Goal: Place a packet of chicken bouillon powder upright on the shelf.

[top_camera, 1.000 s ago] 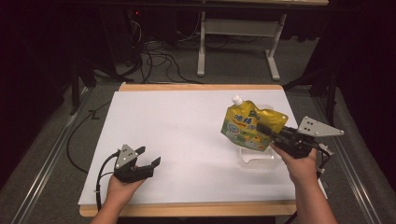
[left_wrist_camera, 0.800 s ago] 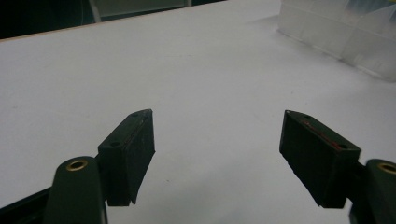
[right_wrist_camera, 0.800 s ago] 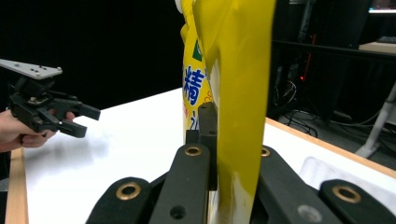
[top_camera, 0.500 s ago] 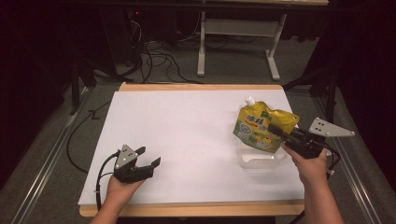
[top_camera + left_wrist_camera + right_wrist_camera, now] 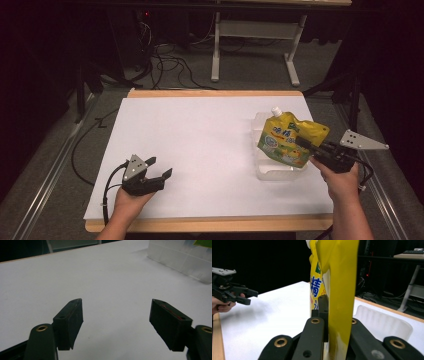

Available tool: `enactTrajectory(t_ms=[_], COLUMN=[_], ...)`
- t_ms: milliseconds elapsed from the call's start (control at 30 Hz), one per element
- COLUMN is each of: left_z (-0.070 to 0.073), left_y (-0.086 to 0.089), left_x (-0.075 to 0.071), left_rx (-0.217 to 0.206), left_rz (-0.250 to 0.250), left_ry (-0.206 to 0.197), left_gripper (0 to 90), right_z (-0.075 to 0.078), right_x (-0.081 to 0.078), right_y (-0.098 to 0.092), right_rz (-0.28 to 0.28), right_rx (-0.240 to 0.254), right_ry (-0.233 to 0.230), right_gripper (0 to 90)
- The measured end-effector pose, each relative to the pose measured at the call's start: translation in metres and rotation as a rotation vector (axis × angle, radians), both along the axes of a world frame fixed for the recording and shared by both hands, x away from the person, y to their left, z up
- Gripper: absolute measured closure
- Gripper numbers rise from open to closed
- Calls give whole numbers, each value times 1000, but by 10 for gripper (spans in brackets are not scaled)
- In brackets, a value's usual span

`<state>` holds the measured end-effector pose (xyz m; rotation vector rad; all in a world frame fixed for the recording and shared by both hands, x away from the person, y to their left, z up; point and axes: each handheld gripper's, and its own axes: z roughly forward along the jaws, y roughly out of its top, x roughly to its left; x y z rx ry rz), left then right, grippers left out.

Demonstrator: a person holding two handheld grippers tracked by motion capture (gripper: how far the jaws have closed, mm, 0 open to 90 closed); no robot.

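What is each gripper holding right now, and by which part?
The right gripper is shut on the yellow spout pouch, pinching its side edge above the clear plastic tray. The left gripper is open and holds nothing.

Counter: white rectangular top (image 5: 200,145) edged with pale wood.
Floor: grey carpet (image 5: 250,75), with loose black cables (image 5: 165,62) trailing across it (mostly at the far left).
Furniture: a white metal-legged desk frame (image 5: 255,37) behind.
Light: bright on the counter, dark surroundings.
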<state>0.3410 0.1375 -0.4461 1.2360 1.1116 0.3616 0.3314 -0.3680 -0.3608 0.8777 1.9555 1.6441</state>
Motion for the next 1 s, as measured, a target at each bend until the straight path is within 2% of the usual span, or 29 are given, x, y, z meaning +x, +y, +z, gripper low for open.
enactTrajectory(t_ms=[433,1000], left_z=[1,1], left_y=[-1,-1], left_x=[1,2], left_rx=[-8,-11], left_rz=[-3,1], left_ry=[-2,-3], left_gripper=[276,277], right_z=[-7,-17], right_x=[-2,-3], right_y=[-4,3], right_rz=[14,-18], right_rx=[1,-24], right_ry=[19,41], right_gripper=[900,900])
